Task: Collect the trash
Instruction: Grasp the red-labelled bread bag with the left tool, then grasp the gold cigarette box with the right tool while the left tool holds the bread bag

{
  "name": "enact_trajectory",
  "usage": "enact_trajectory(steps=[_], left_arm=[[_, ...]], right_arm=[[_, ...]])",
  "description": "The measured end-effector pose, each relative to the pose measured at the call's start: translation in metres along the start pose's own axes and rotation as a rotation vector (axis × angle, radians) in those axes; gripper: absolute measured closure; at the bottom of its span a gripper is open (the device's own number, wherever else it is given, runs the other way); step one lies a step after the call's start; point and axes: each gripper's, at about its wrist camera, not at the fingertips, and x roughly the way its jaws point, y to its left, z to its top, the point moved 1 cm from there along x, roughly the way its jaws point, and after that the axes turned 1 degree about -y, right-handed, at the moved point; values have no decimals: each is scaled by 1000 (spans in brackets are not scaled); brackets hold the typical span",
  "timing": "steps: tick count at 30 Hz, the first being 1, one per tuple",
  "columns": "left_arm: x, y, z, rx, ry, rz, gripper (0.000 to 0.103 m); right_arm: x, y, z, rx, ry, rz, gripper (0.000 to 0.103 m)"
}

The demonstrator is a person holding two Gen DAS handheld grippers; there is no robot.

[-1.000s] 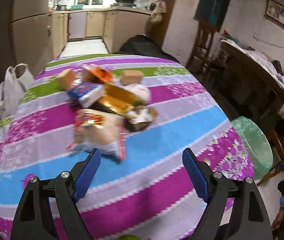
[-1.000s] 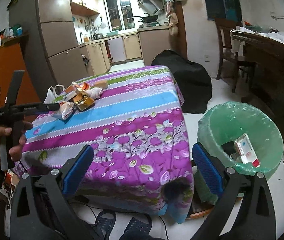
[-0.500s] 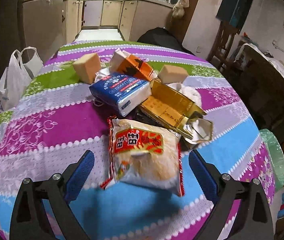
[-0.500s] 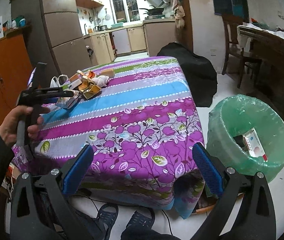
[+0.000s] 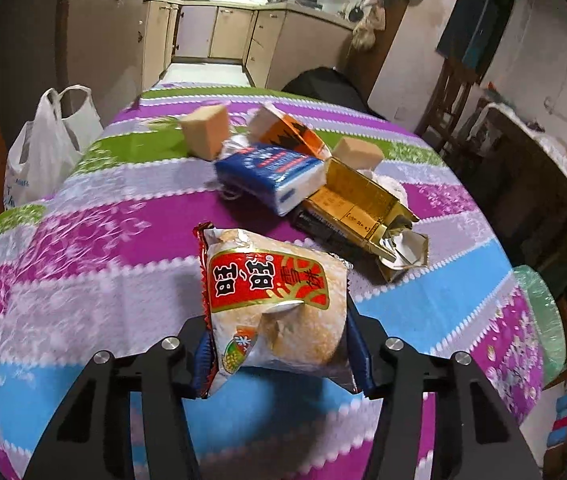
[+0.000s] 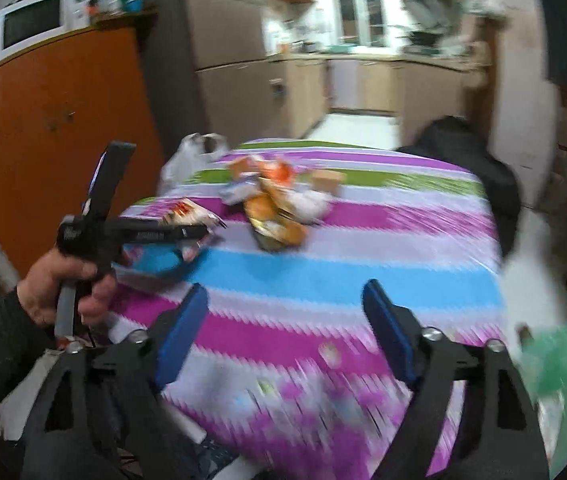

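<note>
Pinching the snack packet (image 5: pixel 273 304) between its blue pads (image 5: pixel 357 354), the left gripper (image 5: pixel 279 354) has the first piece of trash in hand: the pads press on both side edges of the red-and-white crinkly bag, which bulges upward between them and looks lifted or just lifting off the striped tablecloth (image 5: pixel 83 248). By my reading the pick is made and what remains is the carry, a swing out to the gripper's right and down toward the green-lined bin (image 5: pixel 539 320) beside the table edge, keeping the squeeze gentle because the puffy bag could slip or crush. Just ahead of the claw lies the rest of the pile: a torn gold carton (image 5: pixel 357 206) to the front right, a blue tissue pack (image 5: pixel 271 174) straight ahead touching it, an orange box (image 5: pixel 287 130) behind that, and two tan cubes (image 5: pixel 207 130) farthest out. None of it blocks the way to the bin. A white plastic bag (image 5: pixel 43 148) hangs off the far left edge. The right gripper (image 6: pixel 283 332) hovers over the near end of the table with its jaws spread wide and nothing between them; its view is blurred, but the bin shows at its lower right and the pile lies well ahead.
</note>
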Motion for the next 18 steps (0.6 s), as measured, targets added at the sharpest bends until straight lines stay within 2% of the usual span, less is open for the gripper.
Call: enact_trajectory(steps=[1,3,6,8,12,16,18], left_arm=[[-4,2,-2,-4,-4,-5,48],[-10,5,-7,-9,-7,-18,48],[-16,8,-11,-8,-7,-37,48],[-17,11,-14,-15,-5,-51,48],[-19,13,-14,-24,-5,-71,48],[-19,11,-13,-23,-6,-92,48],[-18,9,-13,-25,-7,-100,48]], right_arm=[[13,2,9,-10,16,15,44],[51,5,36,-46,64,52,49],[99,10,64,-89,136,89,51],[135,18,81,-144,194,83,51],[183,31,93,-223,284,38,51],[212,22,93,-222,351,-3,52],[215,20,88,-215,362,5,55]])
